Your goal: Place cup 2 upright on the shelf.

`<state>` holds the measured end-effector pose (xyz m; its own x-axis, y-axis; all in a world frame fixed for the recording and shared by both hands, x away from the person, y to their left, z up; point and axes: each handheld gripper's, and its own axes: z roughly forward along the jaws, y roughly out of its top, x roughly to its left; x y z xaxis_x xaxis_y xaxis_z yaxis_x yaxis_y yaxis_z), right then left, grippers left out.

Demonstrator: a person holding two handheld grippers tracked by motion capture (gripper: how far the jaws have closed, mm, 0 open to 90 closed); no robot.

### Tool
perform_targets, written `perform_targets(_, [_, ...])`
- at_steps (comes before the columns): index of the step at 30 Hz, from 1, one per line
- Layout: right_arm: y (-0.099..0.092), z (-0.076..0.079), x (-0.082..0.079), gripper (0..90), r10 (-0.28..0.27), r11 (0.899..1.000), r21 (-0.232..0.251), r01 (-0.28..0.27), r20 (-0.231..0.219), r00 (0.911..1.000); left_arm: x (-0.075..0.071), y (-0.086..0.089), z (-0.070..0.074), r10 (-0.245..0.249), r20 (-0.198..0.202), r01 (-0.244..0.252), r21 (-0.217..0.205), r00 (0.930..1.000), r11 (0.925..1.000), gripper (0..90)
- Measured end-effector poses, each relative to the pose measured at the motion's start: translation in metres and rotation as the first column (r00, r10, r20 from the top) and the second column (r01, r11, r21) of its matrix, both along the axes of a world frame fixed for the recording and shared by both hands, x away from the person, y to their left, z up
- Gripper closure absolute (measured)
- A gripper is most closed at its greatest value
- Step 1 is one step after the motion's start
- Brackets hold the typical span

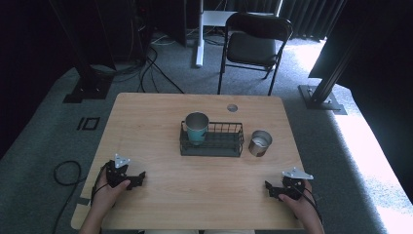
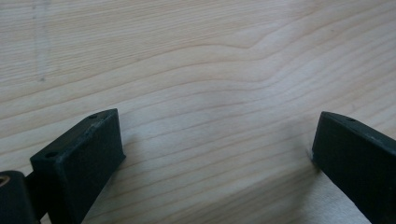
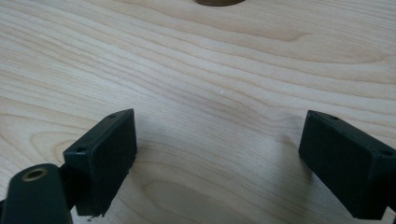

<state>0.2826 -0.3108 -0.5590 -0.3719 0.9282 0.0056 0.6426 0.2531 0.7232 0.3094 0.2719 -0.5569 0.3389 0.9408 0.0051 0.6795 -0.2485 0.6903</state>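
I hold my left gripper (image 1: 139,178) and right gripper (image 1: 271,189) at the near table (image 1: 204,195) edge, jaws wide apart, holding nothing. Farther, the steel cup (image 1: 259,142) stands beside the wire basket (image 1: 212,146), right of it; the teal cup (image 1: 197,127) stands inside.

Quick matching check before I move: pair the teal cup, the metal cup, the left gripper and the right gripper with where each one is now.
Things:
1. teal cup
2. metal cup
3. left gripper
4. right gripper

Places:
A. near corner of the table, person's right side, jaws open
B. standing in the left end of the wire basket
C. near edge, person's left side, jaws open
D. on the wood just right of the basket

Pairs: 1-B, 2-D, 3-C, 4-A
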Motion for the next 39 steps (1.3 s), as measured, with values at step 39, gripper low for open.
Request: perform_targets(39, [0.009, 0.005, 0.016, 10.9, -0.032, 0.997, 0.065, 0.030, 0.029, 0.9991, 0.000, 0.000, 0.000, -0.001, 0.001, 0.001, 0.001, 1.0000, 1.0000, 2.5])
